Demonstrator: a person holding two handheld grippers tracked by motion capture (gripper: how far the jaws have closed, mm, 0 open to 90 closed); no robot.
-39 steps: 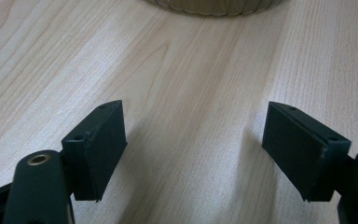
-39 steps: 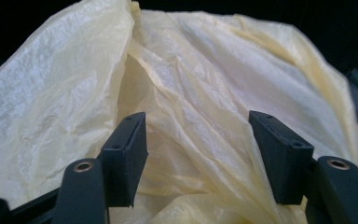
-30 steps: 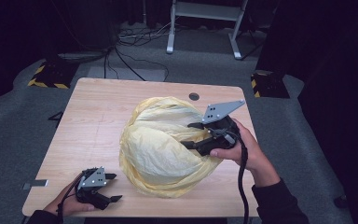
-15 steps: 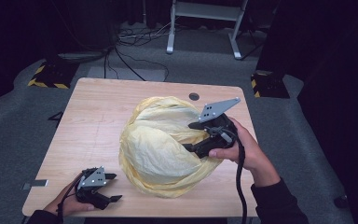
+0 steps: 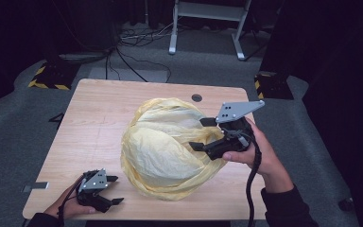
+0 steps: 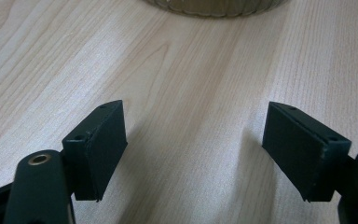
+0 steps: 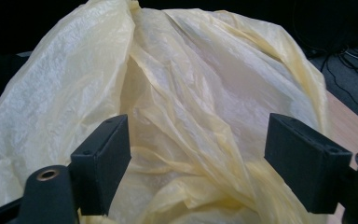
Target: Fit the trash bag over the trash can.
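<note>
1. Right gripper (image 5: pixel 202 134): held in the person's right hand (image 5: pixel 250 153) near the table's right edge, jaws spread wide, nothing between them. They point into the side of the yellow plastic bag (image 5: pixel 165 144); in the right gripper view (image 7: pixel 196 154) crumpled film lies just beyond the jaws, and whether they touch it cannot be told.
2. Left gripper (image 5: pixel 114 190): held in the left hand (image 5: pixel 68 205) at the table's near left corner, low over the wood, jaws spread wide and empty. In the left gripper view (image 6: pixel 193 149) bare wood lies between them.
3. Yellow plastic bag: a puffed, rounded mound, translucent and wrinkled, resting on the table (image 5: pixel 94 123) from its middle toward the near right; well apart from the left gripper.
4. Table: light wood with rounded corners; a small dark hole (image 5: pixel 196 98) near the far edge, just beyond the bag.
5. Floor (image 5: pixel 19 123): grey carpet, with cables (image 5: pixel 132 52) beyond the table's far edge.
</note>
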